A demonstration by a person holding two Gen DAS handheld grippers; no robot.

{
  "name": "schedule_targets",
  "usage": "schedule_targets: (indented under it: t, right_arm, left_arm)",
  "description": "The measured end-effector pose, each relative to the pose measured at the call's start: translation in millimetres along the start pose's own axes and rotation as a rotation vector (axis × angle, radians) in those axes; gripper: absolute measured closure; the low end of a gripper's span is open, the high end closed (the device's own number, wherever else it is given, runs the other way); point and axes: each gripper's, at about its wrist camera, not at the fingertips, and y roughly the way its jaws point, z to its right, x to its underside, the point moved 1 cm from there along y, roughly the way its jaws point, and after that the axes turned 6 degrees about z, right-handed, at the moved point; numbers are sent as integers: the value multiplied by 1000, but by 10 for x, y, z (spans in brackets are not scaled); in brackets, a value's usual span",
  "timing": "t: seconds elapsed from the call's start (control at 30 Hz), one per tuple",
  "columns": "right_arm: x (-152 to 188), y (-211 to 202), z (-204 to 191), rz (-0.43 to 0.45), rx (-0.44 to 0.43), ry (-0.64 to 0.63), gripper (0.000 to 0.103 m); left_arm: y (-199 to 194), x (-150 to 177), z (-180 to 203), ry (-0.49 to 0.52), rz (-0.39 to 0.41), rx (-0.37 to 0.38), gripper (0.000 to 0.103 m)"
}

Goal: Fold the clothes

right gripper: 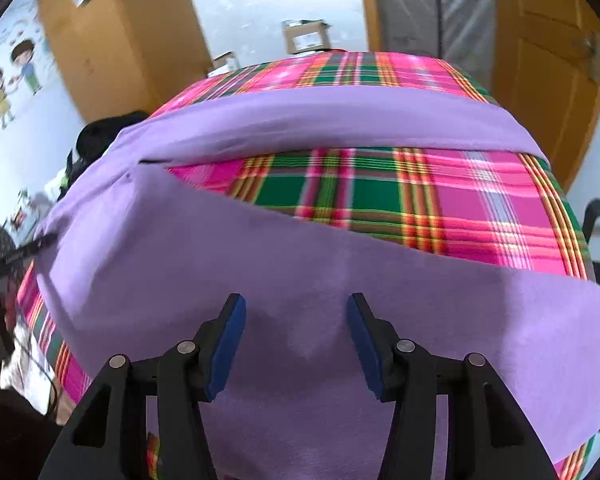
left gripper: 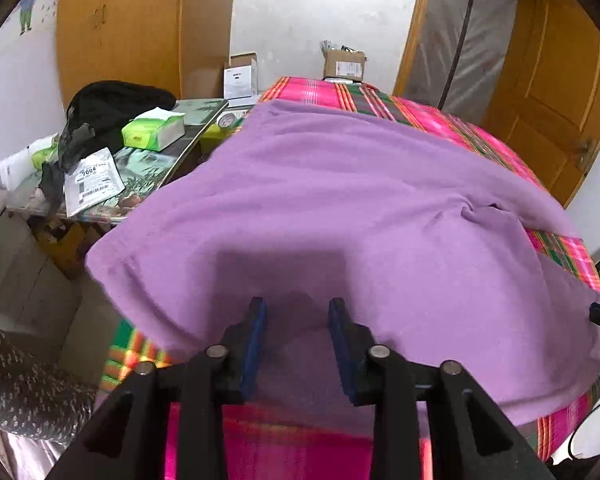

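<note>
A purple garment point(left gripper: 340, 208) lies spread on a pink and green plaid cloth point(left gripper: 340, 94) covering the table. My left gripper point(left gripper: 298, 312) is open, its blue pads just above the garment's near edge. In the right wrist view the garment point(right gripper: 340, 280) shows two long parts, a near one and a far one point(right gripper: 320, 116), with plaid cloth point(right gripper: 380, 196) bare between them. My right gripper point(right gripper: 296, 312) is open over the near part, holding nothing. The other gripper's tip point(right gripper: 40, 242) shows at the garment's left edge.
A side table point(left gripper: 148, 160) at the left holds a black bag point(left gripper: 112, 108), a green tissue box point(left gripper: 154, 130) and a white packet point(left gripper: 92, 180). Cardboard boxes point(left gripper: 344, 65) stand past the far end. A wooden cupboard point(left gripper: 132, 24) and a door point(left gripper: 552, 88) are behind.
</note>
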Motion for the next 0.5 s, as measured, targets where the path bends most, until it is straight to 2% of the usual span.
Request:
schedule_targets:
  t: [0.2,0.37,0.5]
  right_arm:
    - [-37,15,17,-8,9,6,48]
    - [-116,27,11,2,3,5,48]
    - [-188,29,16,13,6,17,48]
  left_arm:
    - [-53,-46,-322,-52,0,-66,73]
    - [18,-613,-300,-7,55,-37,73]
    - [355,-1067,-261,54,27,-16,73]
